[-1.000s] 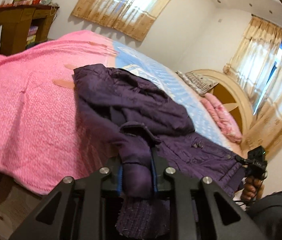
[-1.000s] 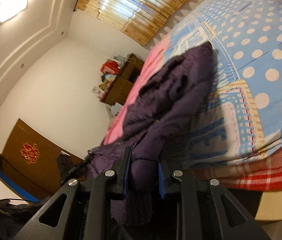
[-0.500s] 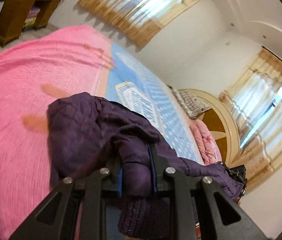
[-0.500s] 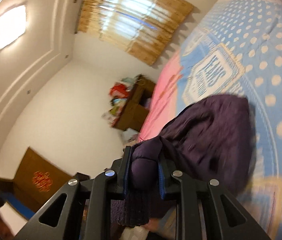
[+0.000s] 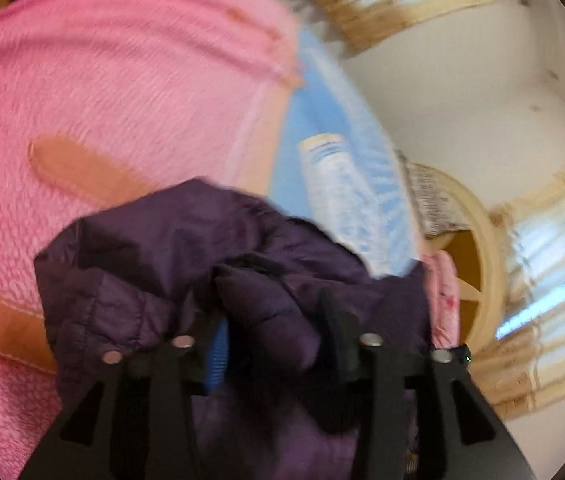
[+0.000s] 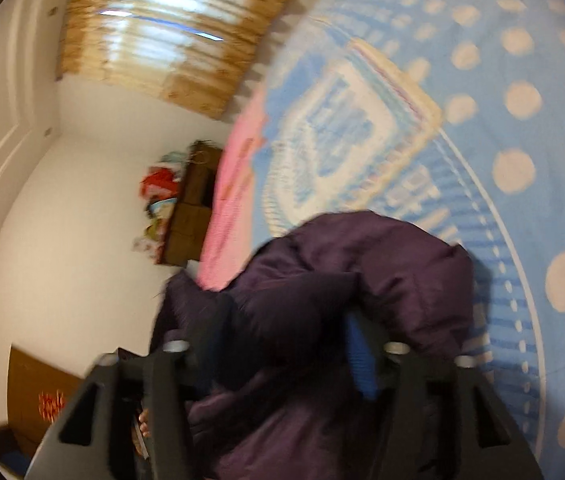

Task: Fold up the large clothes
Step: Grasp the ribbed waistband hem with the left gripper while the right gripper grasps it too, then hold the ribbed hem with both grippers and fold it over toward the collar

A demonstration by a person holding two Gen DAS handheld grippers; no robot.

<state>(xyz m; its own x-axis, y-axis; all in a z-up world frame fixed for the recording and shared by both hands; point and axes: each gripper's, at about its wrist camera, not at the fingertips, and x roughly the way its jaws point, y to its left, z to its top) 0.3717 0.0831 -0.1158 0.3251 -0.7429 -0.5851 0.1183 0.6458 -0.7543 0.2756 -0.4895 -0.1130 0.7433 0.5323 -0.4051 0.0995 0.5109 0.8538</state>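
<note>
A dark purple padded jacket (image 5: 162, 248) lies bunched on the bed, half on the pink blanket (image 5: 102, 80) and half on the blue dotted sheet (image 6: 522, 120). My left gripper (image 5: 272, 316) has its jaws opening, and a puffy fold of the jacket still sits loosely between them with one blue pad (image 5: 218, 352) bared. In the right wrist view the jacket (image 6: 382, 256) is heaped just ahead. My right gripper (image 6: 288, 316) is also opening around a fold, its blue pad (image 6: 358, 360) showing clear of the cloth. Both views are blurred by motion.
A round wooden headboard (image 5: 478, 280) with pink pillows (image 5: 444, 292) is at the bed's far end. Curtained windows (image 6: 162, 36) line the walls. A wooden shelf unit (image 6: 194, 208) with clutter stands beyond the pink side of the bed.
Both grippers have swept across the bed, carrying the jacket's edge over onto itself. Their jaws, earlier clamped on folds of purple fabric, now stand apart with the folds loose between them.
</note>
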